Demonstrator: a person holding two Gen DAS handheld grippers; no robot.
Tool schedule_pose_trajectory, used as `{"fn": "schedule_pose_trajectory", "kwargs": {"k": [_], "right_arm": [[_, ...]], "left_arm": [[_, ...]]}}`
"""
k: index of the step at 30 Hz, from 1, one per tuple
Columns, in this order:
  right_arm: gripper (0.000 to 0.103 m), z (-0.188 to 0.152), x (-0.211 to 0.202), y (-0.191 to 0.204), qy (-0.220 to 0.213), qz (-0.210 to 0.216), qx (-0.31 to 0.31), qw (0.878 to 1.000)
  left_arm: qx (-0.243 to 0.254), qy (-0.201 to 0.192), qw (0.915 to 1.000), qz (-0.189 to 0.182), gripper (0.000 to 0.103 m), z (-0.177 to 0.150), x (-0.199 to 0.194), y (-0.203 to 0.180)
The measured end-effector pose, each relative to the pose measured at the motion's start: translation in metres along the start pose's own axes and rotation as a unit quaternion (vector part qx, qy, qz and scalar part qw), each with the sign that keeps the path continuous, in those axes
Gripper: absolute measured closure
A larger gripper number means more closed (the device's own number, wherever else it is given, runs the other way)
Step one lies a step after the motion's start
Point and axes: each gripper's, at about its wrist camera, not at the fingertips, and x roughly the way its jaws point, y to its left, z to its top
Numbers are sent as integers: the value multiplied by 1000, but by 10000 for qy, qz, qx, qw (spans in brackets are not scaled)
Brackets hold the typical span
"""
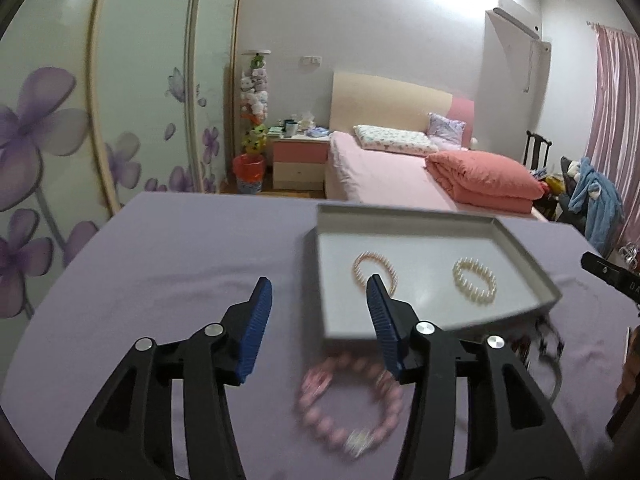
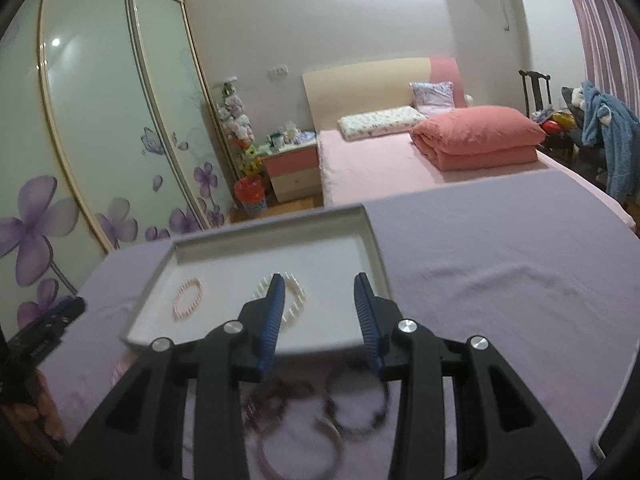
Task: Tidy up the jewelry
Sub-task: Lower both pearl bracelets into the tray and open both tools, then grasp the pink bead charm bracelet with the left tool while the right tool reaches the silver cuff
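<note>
A shallow grey tray (image 1: 532, 258) lies on the lilac cloth and holds a pinkish pearl bracelet (image 1: 362, 258) and a white pearl bracelet (image 1: 475, 280). My left gripper (image 1: 319, 292) is open with nothing between its blue pads, hovering at the tray's near left corner. Below it on the cloth lies a pink bead bracelet (image 1: 344, 404), blurred. In the right wrist view the same tray (image 2: 372, 236) shows the pinkish bracelet (image 2: 188, 298) and the white bracelet (image 2: 294, 304). My right gripper (image 2: 320, 286) is open and empty above the tray's near edge. Several dark bangles (image 2: 356, 404) lie under it.
The lilac cloth (image 1: 180, 248) covers the table and stretches bare to the left and right (image 2: 500, 272). Dark bangles (image 1: 548, 344) lie right of the tray's near corner. The other gripper's tip (image 1: 604, 272) shows at the right edge. A bed and wardrobe stand behind.
</note>
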Motion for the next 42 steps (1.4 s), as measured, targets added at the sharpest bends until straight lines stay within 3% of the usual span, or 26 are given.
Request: {"fn": "schedule_pose_trajectory", "kwargs": {"k": [6, 13, 18, 28, 29, 30, 34, 42], "right_arm": [[65, -48, -6, 0, 668, 67, -159, 9976], [39, -84, -6, 11, 1158, 161, -332, 9926], [30, -95, 6, 23, 1469, -6, -641, 9871], [29, -94, 29, 47, 1568, -334, -998, 9820], [29, -93, 31, 48, 1572, -377, -1021, 9816], [37, -92, 32, 48, 1556, -424, -1049, 9813], [38, -90, 30, 48, 1551, -388, -1059, 9814], [38, -97, 19, 43, 1553, -311, -1075, 9815]], "left_arm": [[35, 287, 9994, 173, 46, -25, -11, 16], [-62, 606, 9980, 166, 35, -40, -7, 27], [-62, 753, 9970, 188, 29, -53, -7, 27], [-26, 866, 9960, 239, 28, -58, -6, 31], [-18, 875, 9959, 240, 28, -59, -5, 31], [-8, 885, 9958, 247, 28, -59, -5, 30], [92, 931, 9953, 258, 28, -58, 0, 25], [442, 1272, 9906, 233, 43, -54, 31, 6]]}}
